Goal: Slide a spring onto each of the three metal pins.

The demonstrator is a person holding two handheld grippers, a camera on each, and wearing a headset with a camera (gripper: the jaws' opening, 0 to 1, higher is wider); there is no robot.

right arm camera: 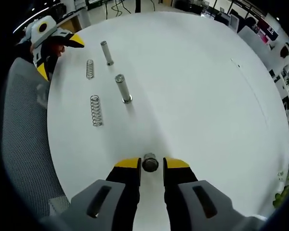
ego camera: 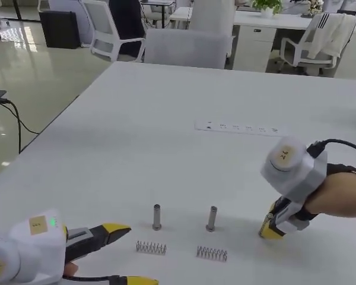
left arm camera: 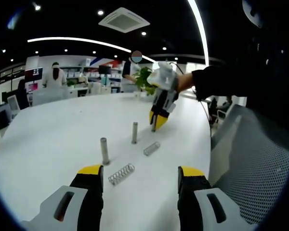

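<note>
Right yellow-tipped gripper [right arm camera: 150,166] clasping an upright grey metal pin [right arm camera: 150,162] on the white desk [ego camera: 184,107], left gripper [left arm camera: 140,172] spread wide, two more pins [ego camera: 157,217] [ego camera: 212,218] upright, two steel coil springs [ego camera: 151,247] [ego camera: 212,253] lying beside them

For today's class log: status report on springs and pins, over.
Left gripper open. Right gripper straddles third pin. Two springs flat, two pins bare.

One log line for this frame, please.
left tool open | right tool around third pin, grip unclear | two pins upright, bare | two springs on table
</note>
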